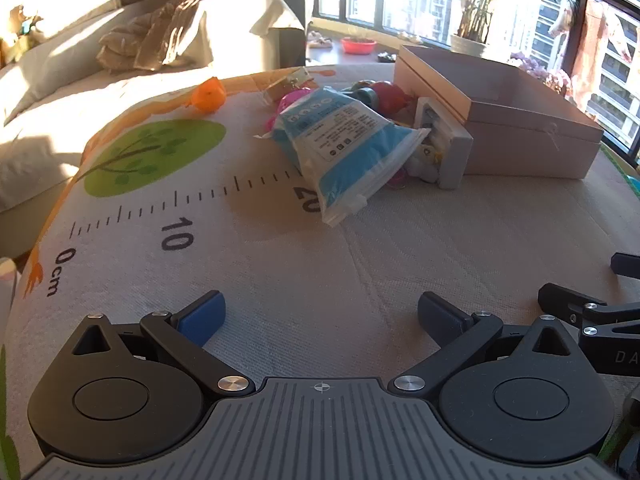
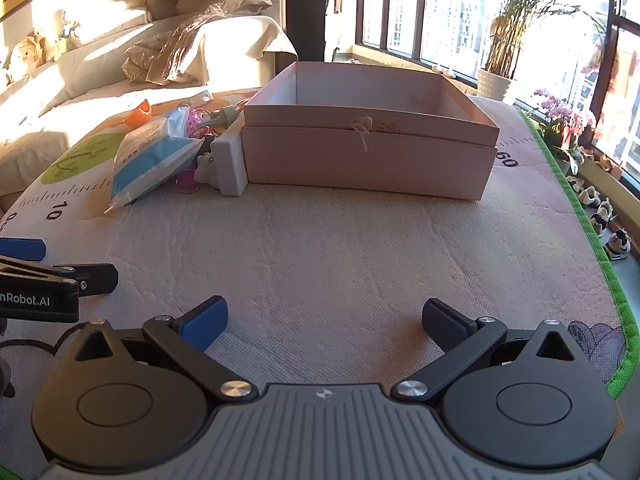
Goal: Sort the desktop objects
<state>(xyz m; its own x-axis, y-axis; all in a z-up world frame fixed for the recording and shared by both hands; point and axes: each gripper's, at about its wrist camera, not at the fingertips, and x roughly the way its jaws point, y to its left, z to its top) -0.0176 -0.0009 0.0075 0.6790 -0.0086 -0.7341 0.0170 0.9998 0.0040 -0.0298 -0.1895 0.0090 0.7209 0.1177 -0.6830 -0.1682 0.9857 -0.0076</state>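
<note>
A pile of small objects lies left of an open pink box (image 2: 368,152) on the mat. On top is a blue-and-white plastic pouch (image 1: 340,140), also in the right wrist view (image 2: 152,156). A white case (image 1: 444,148) leans against the box (image 1: 520,120). An orange toy (image 1: 208,94) lies apart at the far left. Pink and red bits show behind the pouch. My left gripper (image 1: 320,316) is open and empty, well short of the pile. My right gripper (image 2: 324,320) is open and empty, facing the box; the box looks empty inside.
The mat (image 1: 280,280) has a printed ruler and a green tree. Its green right edge (image 2: 580,208) drops to a ledge with small shoes. A sofa with a crumpled blanket (image 2: 180,48) stands behind. The left gripper's fingers (image 2: 60,276) show at left in the right wrist view.
</note>
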